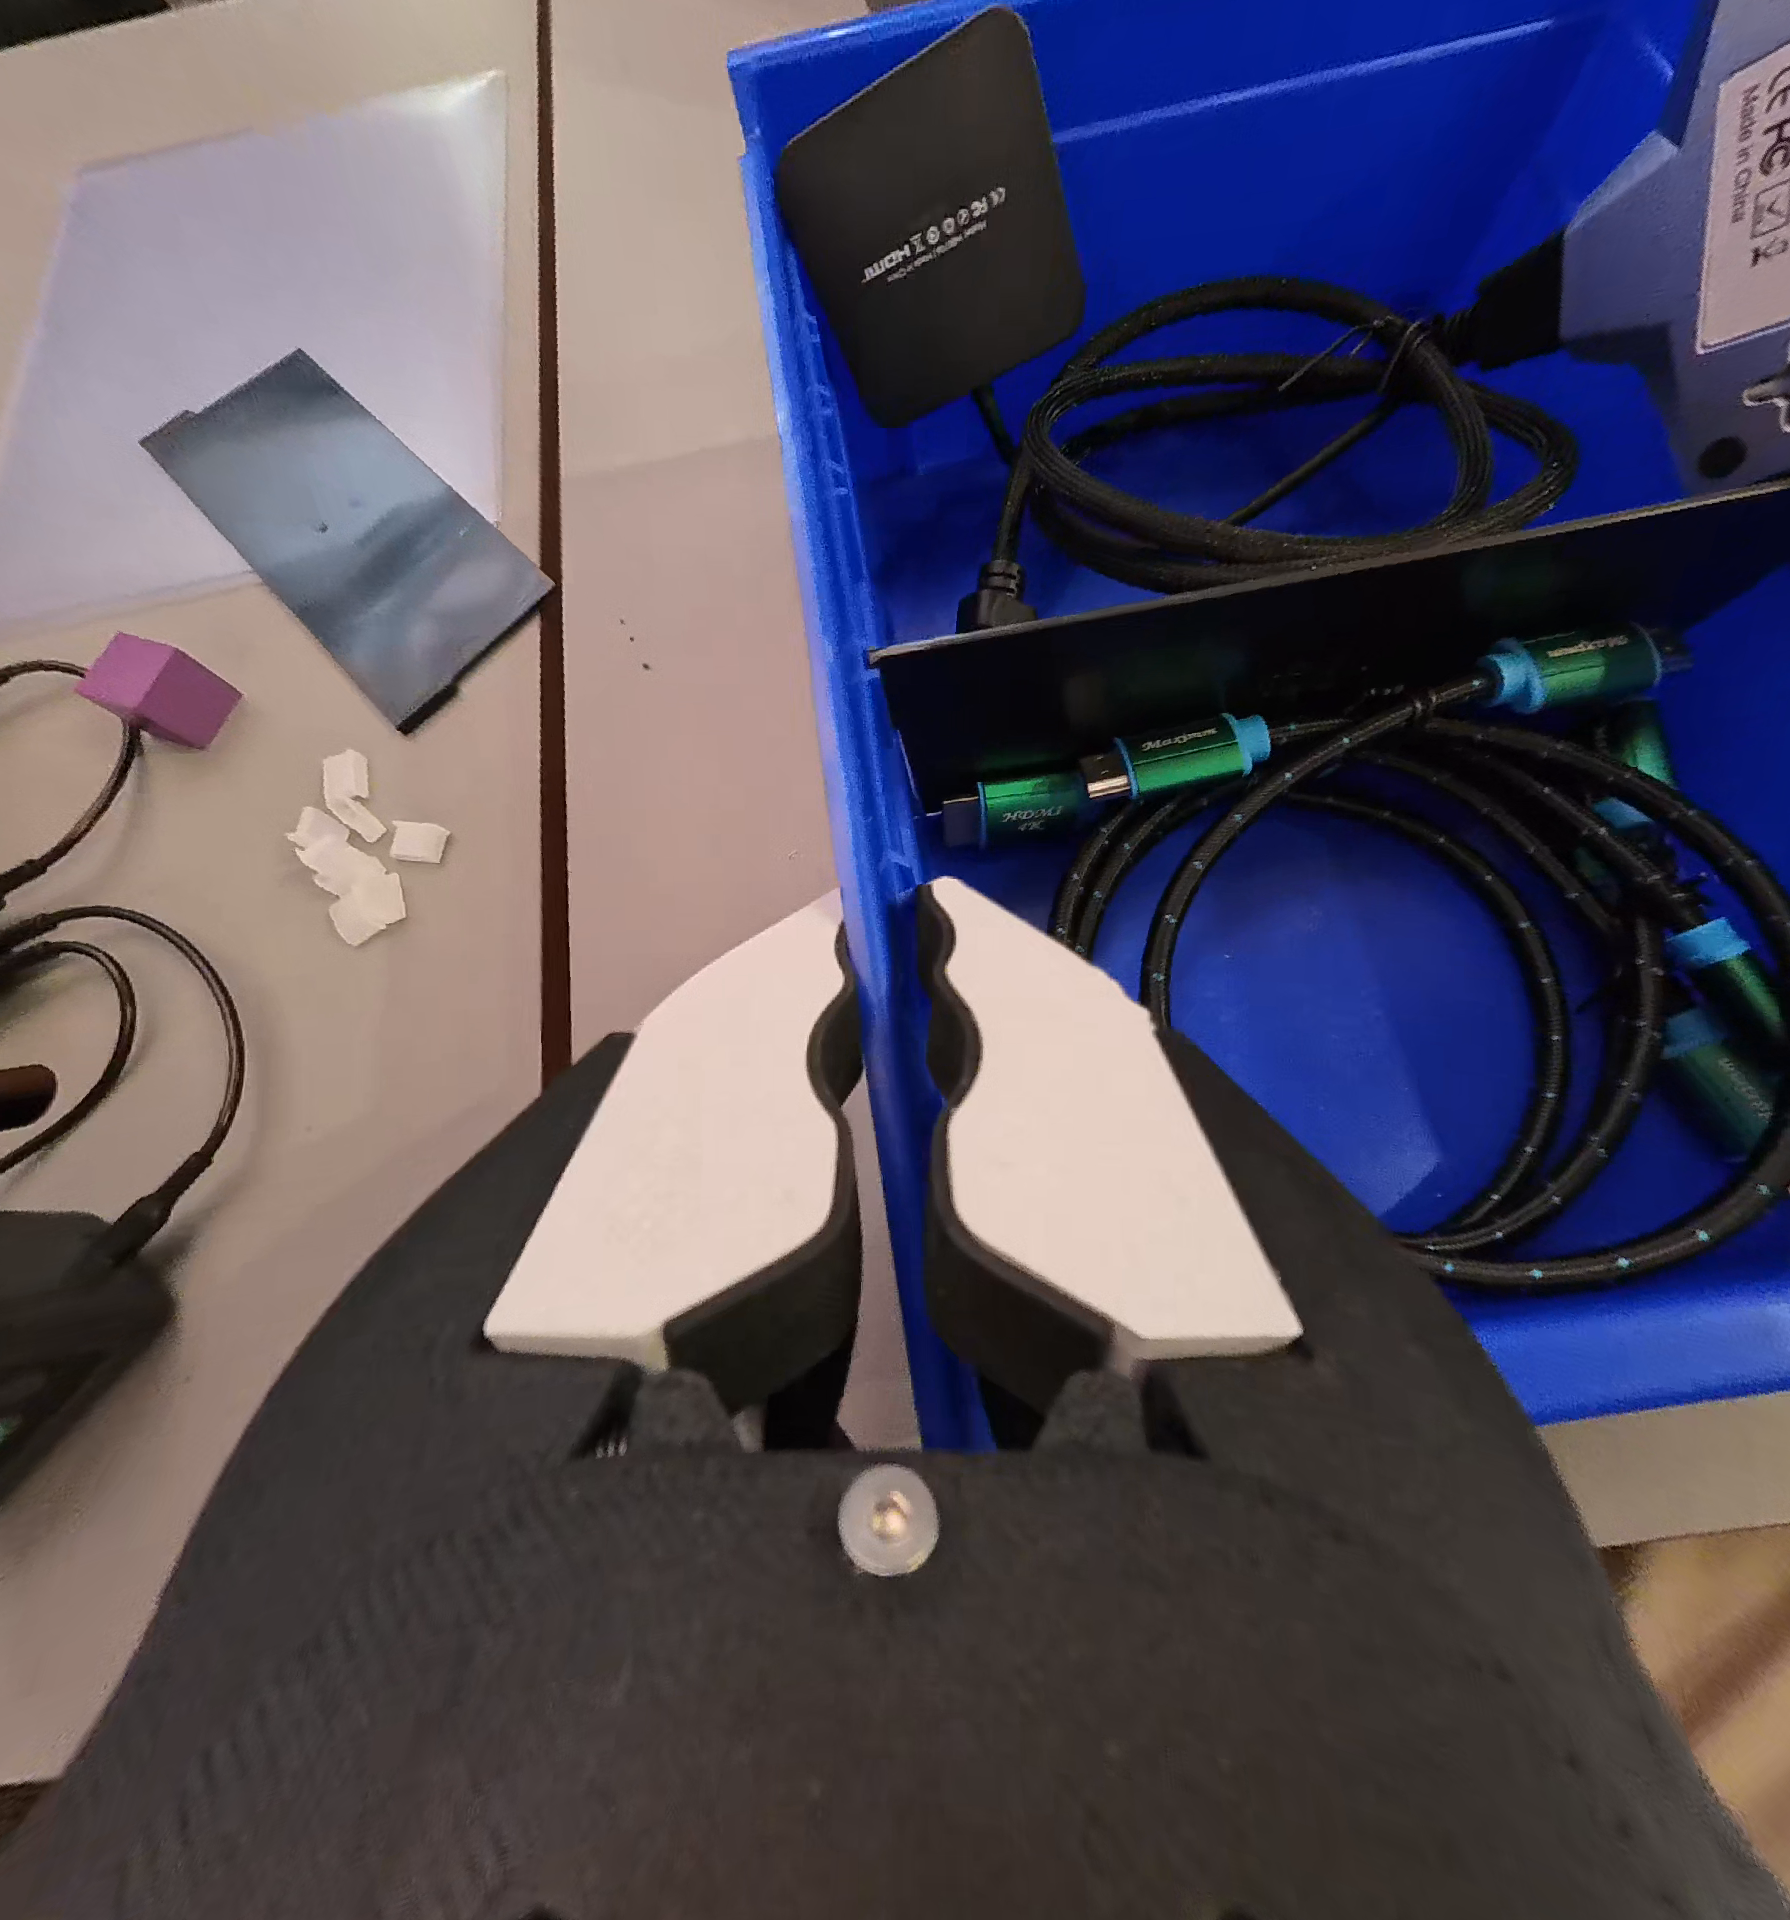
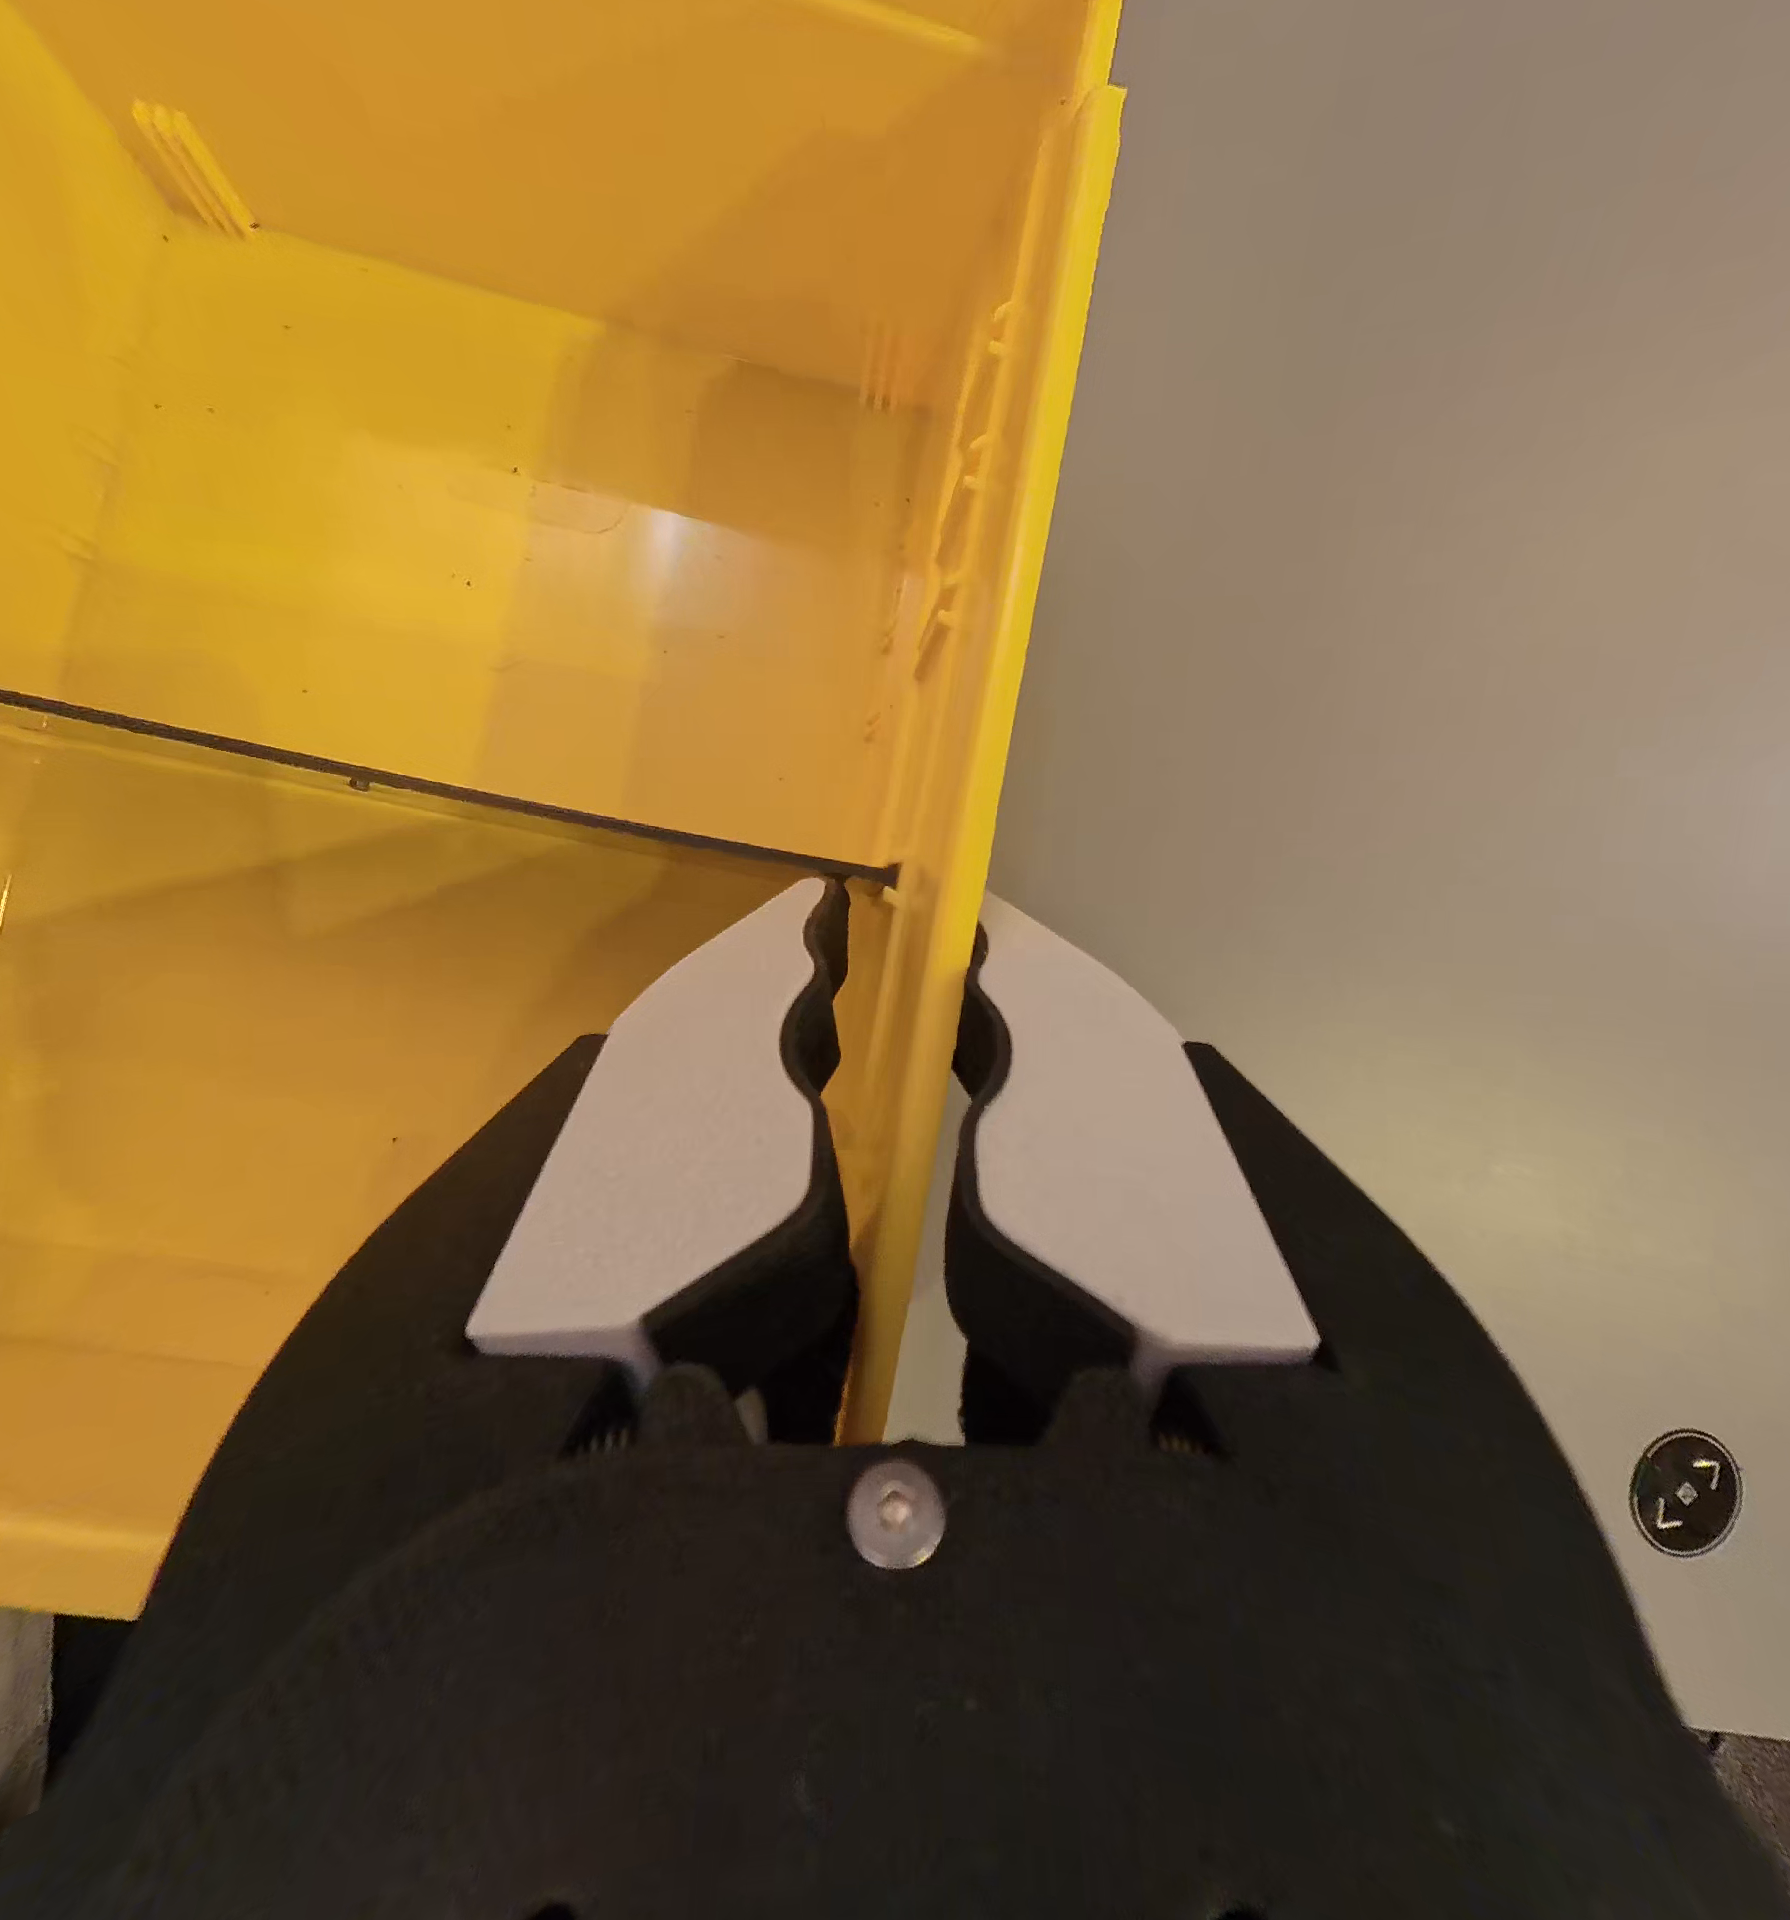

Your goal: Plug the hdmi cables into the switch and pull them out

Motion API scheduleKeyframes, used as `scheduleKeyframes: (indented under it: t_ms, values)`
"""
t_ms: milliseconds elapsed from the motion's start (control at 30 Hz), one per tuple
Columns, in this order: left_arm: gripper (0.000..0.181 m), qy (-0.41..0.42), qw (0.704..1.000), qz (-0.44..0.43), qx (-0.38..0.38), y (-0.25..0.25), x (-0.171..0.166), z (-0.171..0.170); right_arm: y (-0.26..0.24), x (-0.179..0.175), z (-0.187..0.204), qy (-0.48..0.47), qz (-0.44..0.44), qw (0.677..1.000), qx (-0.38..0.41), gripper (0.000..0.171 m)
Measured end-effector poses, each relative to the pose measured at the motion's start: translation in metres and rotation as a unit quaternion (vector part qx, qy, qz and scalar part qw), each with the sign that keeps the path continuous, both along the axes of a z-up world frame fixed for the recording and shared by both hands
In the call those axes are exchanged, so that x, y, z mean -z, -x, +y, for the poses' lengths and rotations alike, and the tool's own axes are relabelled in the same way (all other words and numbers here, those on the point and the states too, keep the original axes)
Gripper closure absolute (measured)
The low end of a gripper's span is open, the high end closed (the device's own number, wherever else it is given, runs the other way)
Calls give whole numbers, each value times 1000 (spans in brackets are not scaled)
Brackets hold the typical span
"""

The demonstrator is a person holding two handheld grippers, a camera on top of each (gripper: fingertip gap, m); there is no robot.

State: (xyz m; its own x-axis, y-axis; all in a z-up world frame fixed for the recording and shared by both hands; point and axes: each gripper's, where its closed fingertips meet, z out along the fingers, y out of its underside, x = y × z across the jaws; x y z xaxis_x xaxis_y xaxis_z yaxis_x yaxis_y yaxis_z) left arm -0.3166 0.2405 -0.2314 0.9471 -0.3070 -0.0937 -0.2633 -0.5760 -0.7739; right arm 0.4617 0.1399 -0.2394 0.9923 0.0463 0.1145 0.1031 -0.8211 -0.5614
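Note:
A blue bin (image 1: 818,520) holds a flat black HDMI switch (image 1: 932,218) leaning on its left wall, a black coiled cable (image 1: 1286,436) and a grey device (image 1: 1722,260) behind a black divider (image 1: 1338,634). In front of the divider lie coiled braided HDMI cables (image 1: 1390,1039) with green plugs (image 1: 1171,753). My left gripper (image 1: 886,914) straddles the bin's left wall and is shut on it. My right gripper (image 2: 906,914) straddles the right wall of a yellow bin (image 2: 1016,520) and is shut on it. The yellow bin holds only a clear divider (image 2: 351,779).
Left of the blue bin on the grey table lie a purple block (image 1: 158,691), small white caps (image 1: 356,852), a dark sheet (image 1: 345,535) on a clear sleeve (image 1: 247,260), and black devices with cables (image 1: 39,1330). A round button (image 2: 1686,1493) sits right of the yellow bin. The purple block (image 1: 158,691) is about 25 cm from my left fingertips.

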Motion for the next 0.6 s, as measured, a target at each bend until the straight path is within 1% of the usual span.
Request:
scheduleKeyframes:
  t_ms: [133, 333, 433, 533, 600]
  values:
    - [173, -2, 1000, 15, 2, 2, 0, 1, -2, 0, -1, 0, -1, 1000, 6, 155]
    - [174, 2, 1000, 2, -3, 7, 0, 1, -10, 0, -6, -2, 4, 1000, 23, 155]
    - [175, 3, 1000, -6, -6, 9, 0, 0, -13, -1, -7, -11, -4, 1000, 22, 151]
    - [163, -4, 1000, -7, -6, 10, -3, -1, -17, -7, -7, -28, -14, 999, 26, 141]
    - [156, -28, 999, -7, -13, 14, -12, 0, -20, -15, -7, -39, -28, 998, 30, 136]
